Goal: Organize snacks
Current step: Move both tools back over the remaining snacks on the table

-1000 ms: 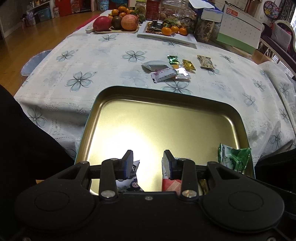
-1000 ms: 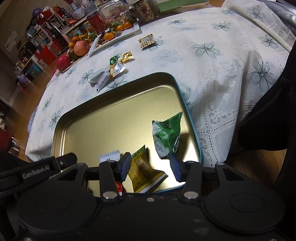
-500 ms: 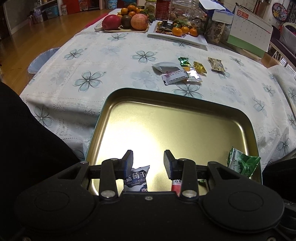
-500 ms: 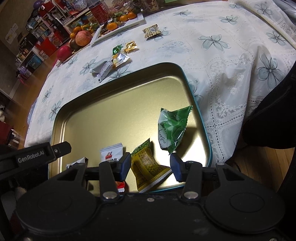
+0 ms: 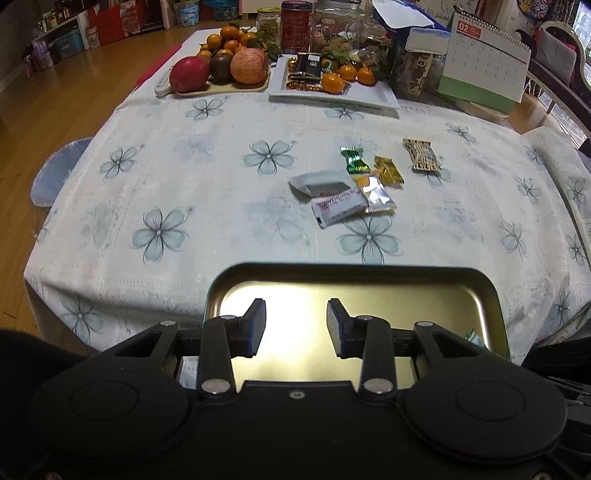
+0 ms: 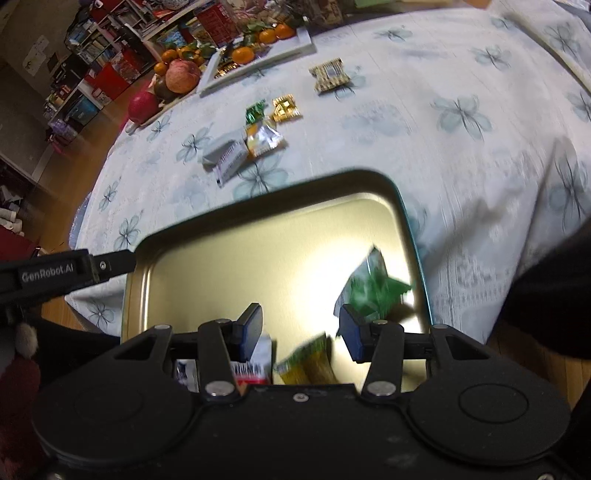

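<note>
Both tools hang over the shallow gold metal tray [image 5: 354, 273] with jaws spread apart. The left tool [image 5: 295, 325] holds nothing. The right tool [image 6: 301, 332] is likewise empty, above a green foil snack packet [image 6: 373, 291].

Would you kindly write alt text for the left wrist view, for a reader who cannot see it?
An open, empty left gripper hangs over a gold tray on a floral tablecloth. Beyond the tray lie six loose snacks, with fruit, jars and a calendar at the far edge.

Both held low at the bench's near edge: left hand-held gripper [image 5: 296, 324] and right hand-held gripper [image 6: 301, 331], jaws apart, gripping nothing.
</note>
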`<action>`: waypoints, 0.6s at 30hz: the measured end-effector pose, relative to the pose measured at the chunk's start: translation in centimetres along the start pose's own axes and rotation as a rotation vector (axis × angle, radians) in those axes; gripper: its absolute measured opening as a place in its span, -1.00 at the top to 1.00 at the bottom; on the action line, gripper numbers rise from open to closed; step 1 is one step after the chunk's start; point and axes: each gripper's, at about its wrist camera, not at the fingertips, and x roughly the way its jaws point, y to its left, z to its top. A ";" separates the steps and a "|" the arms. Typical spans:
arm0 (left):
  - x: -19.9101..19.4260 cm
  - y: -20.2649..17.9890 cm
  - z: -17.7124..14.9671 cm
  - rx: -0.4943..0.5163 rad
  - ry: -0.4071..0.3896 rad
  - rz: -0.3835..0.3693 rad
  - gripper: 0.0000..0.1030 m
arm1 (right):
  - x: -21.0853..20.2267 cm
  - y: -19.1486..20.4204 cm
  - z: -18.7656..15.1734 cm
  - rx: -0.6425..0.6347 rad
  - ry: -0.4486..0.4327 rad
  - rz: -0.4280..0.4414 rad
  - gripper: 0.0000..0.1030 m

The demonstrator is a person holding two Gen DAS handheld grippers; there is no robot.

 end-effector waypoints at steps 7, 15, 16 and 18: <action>1.7 0.2 5.9 0.026 -0.009 -0.023 0.13 | 0.2 0.6 6.7 -0.057 -0.010 0.007 0.05; 5.0 -0.3 11.5 0.052 -0.019 0.008 0.13 | 2.0 1.1 14.3 -0.090 -0.034 -0.033 0.05; 5.4 -0.3 12.1 0.053 -0.025 0.013 0.13 | 2.4 1.2 15.4 -0.091 -0.032 -0.037 0.05; 6.2 -0.3 13.1 0.047 -0.035 0.022 0.13 | 3.4 1.4 17.1 -0.094 -0.031 -0.048 0.05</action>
